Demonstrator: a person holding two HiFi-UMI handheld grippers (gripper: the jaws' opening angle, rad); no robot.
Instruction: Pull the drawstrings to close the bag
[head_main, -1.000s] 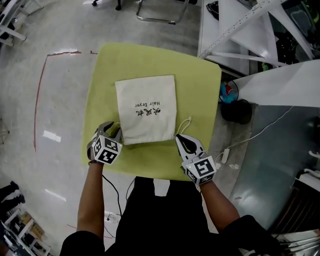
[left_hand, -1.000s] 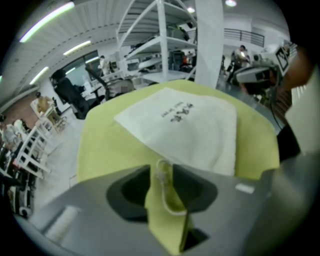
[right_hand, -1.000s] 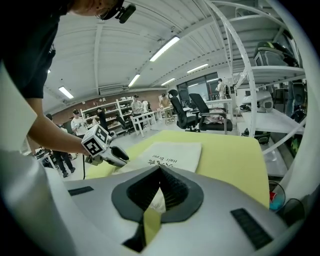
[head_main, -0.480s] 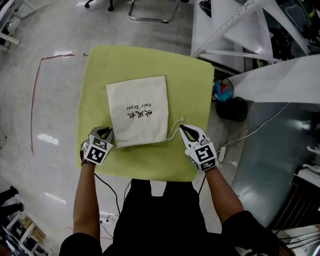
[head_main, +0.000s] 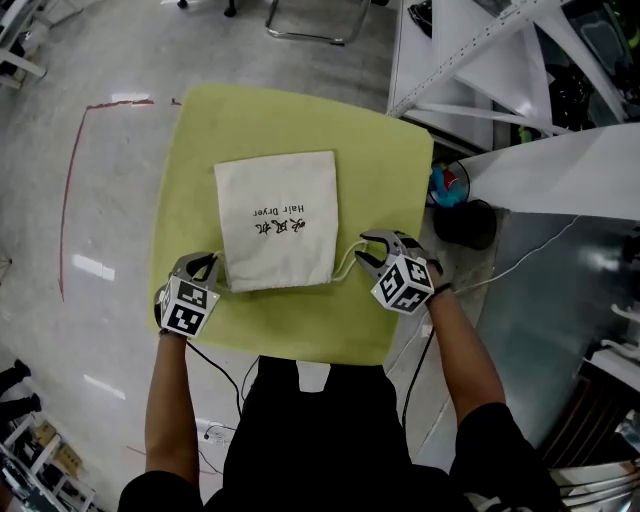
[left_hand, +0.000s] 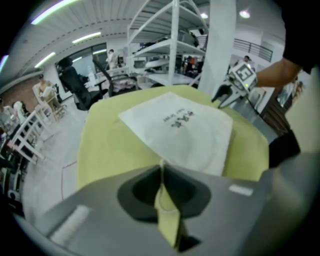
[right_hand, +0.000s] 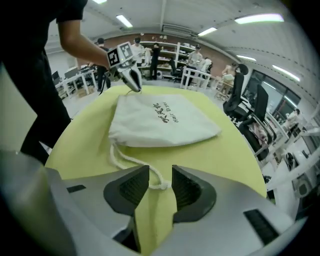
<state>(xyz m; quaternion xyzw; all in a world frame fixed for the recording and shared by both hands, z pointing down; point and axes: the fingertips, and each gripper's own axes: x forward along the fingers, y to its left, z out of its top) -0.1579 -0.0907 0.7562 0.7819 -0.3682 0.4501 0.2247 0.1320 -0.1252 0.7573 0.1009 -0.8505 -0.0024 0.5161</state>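
At the near edge of the yellow-green tabletop (head_main: 385, 170), my left gripper (head_main: 210, 270) sits at the near left corner of the cream cloth drawstring bag (head_main: 278, 220). Its jaws have just closed tight, and a white sliver (left_hand: 161, 164) shows at their tips; I cannot tell what it is. My right gripper (head_main: 362, 252) has just opened its jaws, which stand apart around the knotted end of the white drawstring cord (right_hand: 137, 164), pads not pressing on it. Beyond, the bag lies flat at mid-tabletop, print upward, the cord looping from its near right corner.
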